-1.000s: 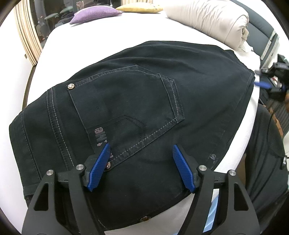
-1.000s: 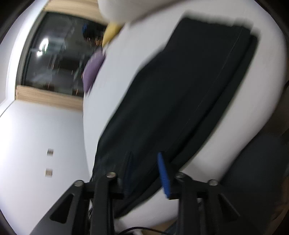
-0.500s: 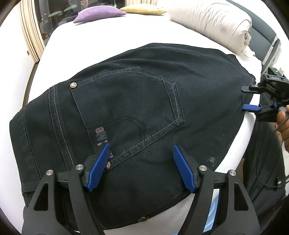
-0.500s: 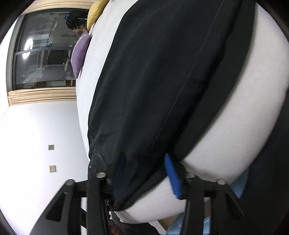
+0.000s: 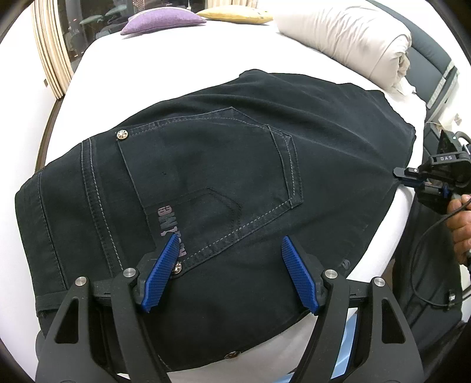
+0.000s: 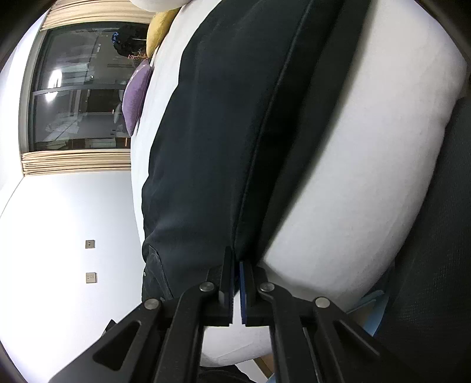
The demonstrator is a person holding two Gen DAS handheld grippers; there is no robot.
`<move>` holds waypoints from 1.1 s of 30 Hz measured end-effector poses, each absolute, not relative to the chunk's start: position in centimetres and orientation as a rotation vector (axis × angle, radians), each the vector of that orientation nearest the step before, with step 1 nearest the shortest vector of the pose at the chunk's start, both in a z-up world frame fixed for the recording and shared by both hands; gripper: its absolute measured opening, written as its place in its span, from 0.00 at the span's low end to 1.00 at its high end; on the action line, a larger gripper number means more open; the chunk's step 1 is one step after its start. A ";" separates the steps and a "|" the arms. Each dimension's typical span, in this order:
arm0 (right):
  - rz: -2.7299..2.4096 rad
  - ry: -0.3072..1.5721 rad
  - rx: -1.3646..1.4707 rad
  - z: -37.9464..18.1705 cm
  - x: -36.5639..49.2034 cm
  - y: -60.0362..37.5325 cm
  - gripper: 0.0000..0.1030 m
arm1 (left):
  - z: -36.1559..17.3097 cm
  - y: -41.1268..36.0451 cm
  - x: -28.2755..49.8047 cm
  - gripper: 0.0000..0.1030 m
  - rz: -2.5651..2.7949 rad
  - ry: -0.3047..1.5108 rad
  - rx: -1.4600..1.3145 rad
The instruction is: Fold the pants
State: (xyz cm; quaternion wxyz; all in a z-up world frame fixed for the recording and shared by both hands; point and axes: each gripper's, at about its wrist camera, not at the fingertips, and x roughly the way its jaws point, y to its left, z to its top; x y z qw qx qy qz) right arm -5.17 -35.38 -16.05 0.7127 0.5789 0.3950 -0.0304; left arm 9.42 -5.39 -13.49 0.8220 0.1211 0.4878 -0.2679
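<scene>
On the white bed [image 5: 182, 59] the dark pants [image 5: 235, 165] lie flat and smoothed, seat side up, one leg apparently laid over the other, so the lengthwise fold looks done. At the far left of the left wrist view a window with a rolled blind [image 5: 50, 50] edges the bed, and a purple cushion [image 5: 162, 19] and a yellow cushion [image 5: 235, 13] sit at its far end. Nearer, the waistband end of the pants reaches the bed's left side, with a back pocket [image 5: 212, 176] and its stitched outline in the middle of the picture. Just above that pocket hovers the left claw [image 5: 229, 274], its blue pads standing well apart with nothing between them; whether the tips touch the cloth I cannot tell. Farther right, a rolled beige duvet [image 5: 347, 38] lies along the bed's far side. At the right edge the right claw [image 5: 397, 172], held in a person's hand [image 5: 462, 224], is closed on the near edge of the pants where the legs run toward the right; the right wrist view shows its pads pressed together with the seam of the cloth pinched at their tips. The legs lie at full length, so the crosswise folds are, by my reading, still to come: the pinched leg edge has yet to be carried over toward the waistband, and the left claw has yet to take hold of anything.
</scene>
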 end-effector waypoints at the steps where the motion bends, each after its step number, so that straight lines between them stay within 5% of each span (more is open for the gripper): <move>1: -0.073 0.882 1.253 -15.6 -4.9 -35.2 0.02 | -13.5 -5.4 9.4 0.69 -0.569 1.038 0.260; 3: -0.074 0.890 1.229 -15.1 -4.7 -35.2 0.03 | -13.3 -5.3 9.5 0.69 -0.564 1.041 0.256; 8: -0.002 0.905 1.277 -15.2 -3.8 -34.2 0.26 | -12.7 -4.7 9.4 0.69 -0.546 1.041 0.223; 10: 0.045 0.945 1.204 -15.0 -2.5 -32.4 0.26 | -12.8 -4.6 9.2 0.69 -0.540 1.042 0.228; 12: 0.068 0.980 1.187 -15.5 -1.9 -31.3 0.07 | -12.8 -4.7 9.1 0.69 -0.535 1.043 0.244; 19: 0.087 0.967 1.226 -16.6 -4.2 -31.8 0.04 | -13.1 -3.8 9.1 0.70 -0.526 1.056 0.234; 21: 0.087 0.935 1.290 -16.8 -4.2 -32.8 0.10 | -13.2 -3.8 9.2 0.70 -0.519 1.055 0.237; 25: 0.001 0.789 1.376 -15.9 -5.2 -36.6 0.42 | -13.2 -3.8 9.3 0.70 -0.516 1.054 0.238; 26: -0.038 0.753 1.392 -15.7 -5.6 -38.1 0.43 | -13.2 -3.8 9.2 0.70 -0.516 1.055 0.238; 28: -0.095 0.697 1.415 -15.7 -6.2 -40.1 0.40 | -13.3 -3.9 9.3 0.71 -0.513 1.055 0.242; 31: -0.156 0.709 1.433 -16.6 -7.2 -42.6 0.06 | -13.3 -4.4 9.2 0.72 -0.509 1.055 0.248; 33: -0.159 0.713 1.408 -16.7 -7.9 -42.5 0.04 | -13.4 -4.5 9.2 0.73 -0.509 1.055 0.251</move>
